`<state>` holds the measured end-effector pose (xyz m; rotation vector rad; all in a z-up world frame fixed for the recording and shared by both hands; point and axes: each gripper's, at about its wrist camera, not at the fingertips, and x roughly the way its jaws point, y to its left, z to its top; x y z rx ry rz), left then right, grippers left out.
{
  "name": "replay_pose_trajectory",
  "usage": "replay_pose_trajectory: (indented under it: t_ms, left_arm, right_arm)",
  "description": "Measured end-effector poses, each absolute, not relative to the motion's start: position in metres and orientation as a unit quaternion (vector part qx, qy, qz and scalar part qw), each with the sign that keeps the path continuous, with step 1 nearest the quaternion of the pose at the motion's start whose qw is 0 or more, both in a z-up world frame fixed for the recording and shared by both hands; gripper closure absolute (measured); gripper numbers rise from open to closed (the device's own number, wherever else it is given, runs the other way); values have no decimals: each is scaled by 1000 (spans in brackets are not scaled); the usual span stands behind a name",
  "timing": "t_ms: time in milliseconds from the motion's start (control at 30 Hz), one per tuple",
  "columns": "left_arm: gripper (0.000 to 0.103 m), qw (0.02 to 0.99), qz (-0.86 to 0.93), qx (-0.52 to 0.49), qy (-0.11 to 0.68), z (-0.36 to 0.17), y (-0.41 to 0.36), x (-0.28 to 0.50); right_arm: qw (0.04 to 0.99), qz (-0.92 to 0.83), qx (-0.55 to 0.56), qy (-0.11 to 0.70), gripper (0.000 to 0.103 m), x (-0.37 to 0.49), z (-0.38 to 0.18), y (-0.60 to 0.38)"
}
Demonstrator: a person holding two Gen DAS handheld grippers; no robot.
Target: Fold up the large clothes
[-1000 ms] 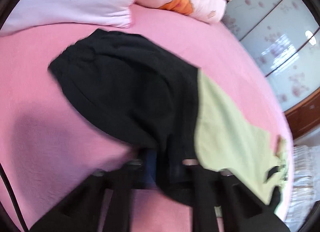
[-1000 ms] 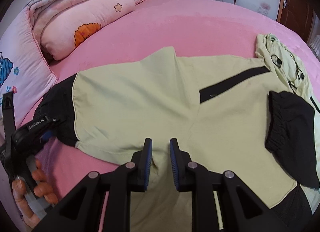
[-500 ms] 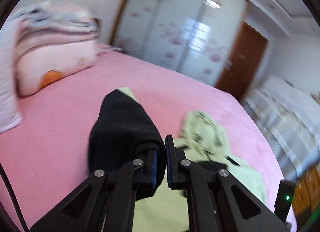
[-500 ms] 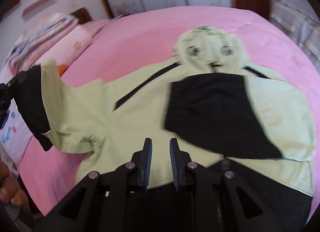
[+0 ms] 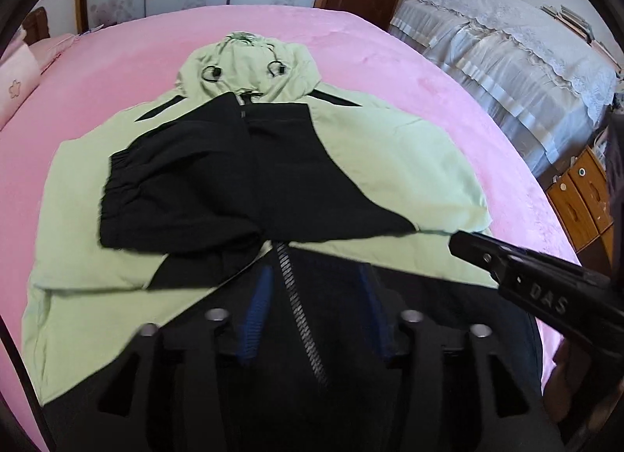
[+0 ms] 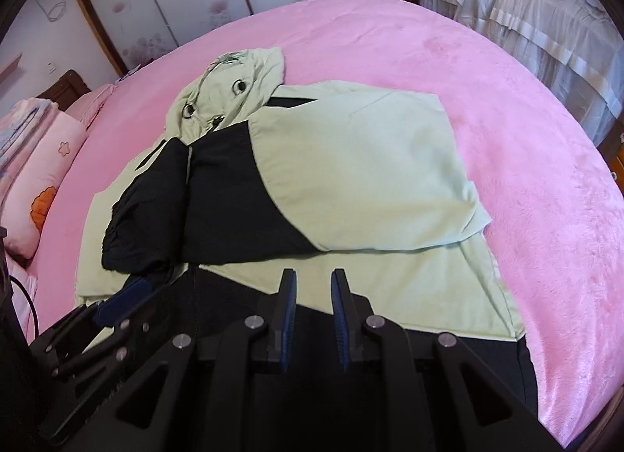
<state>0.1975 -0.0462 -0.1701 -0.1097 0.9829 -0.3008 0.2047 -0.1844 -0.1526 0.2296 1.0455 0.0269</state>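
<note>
Jacket (image 5: 390,163), pale green with black sleeves (image 5: 183,194), spread flat on pink bed (image 5: 448,73), hood (image 5: 241,66) toward far side, both sleeves crossed over chest, black hem nearest the cameras.

Risks, as a judgement: upper sleeve resting loosely, so likely to slide off or spring open if hem gets lifted quickly for the next fold; slick fabric likely to bunch at the zipper (image 5: 300,315); one layer alone could get pinched, dragging the stack askew; right-hand edge curling up already, liable to fold crooked.

Left gripper (image 5: 312,315): jaws just opened, now standing about halfway apart over black hem, zipper between them, pads not pressing on cloth, nothing held. Right gripper (image 6: 314,315): jaws narrowly apart, only a slim gap, hovering above hem, nothing between the pads.
</note>
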Motion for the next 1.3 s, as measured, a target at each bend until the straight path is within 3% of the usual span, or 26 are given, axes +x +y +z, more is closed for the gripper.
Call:
replay_pose_trajectory:
  t_ms: [167, 233, 300, 600, 967, 1067, 1100, 1133, 1167, 1200, 1300]
  left_arm:
    - [37, 884, -90, -85, 451, -153, 12, 177]
    - [36, 881, -58, -105, 458, -158, 43, 176]
    - [36, 876, -21, -105, 471, -171, 71, 177]
    - [36, 855, 38, -80, 510, -215, 141, 212]
    - [34, 851, 47, -67, 518, -234, 156, 251]
    - [35, 847, 54, -85, 522, -239, 156, 261]
    - [41, 846, 57, -91, 522, -239, 157, 264]
    - [47, 846, 59, -97, 521, -240, 159, 265]
    - [60, 845, 62, -102, 521, -239, 160, 265]
    - [67, 844, 69, -105, 522, -239, 161, 266]
    - [77, 842, 72, -123, 520, -237, 167, 264]
  right_arm:
    - [865, 108, 78, 484, 84, 214, -143, -145]
    - [868, 144, 47, 473, 70, 220, -138, -116]
    - [873, 169, 11, 458, 61, 226, -132, -87]
    - [841, 280, -123, 447, 60, 252, -156, 15]
    - [806, 271, -227, 474, 60, 286, -220, 73]
    - [813, 264, -228, 466, 67, 287, -221, 71]
    - [814, 264, -222, 467, 82, 288, -219, 70]
    - [818, 261, -213, 466, 86, 290, -214, 66]
    - [825, 257, -201, 462, 87, 292, -208, 61]
    - [834, 251, -185, 455, 89, 295, -197, 54]
    - [874, 228, -99, 419, 90, 301, -149, 5]
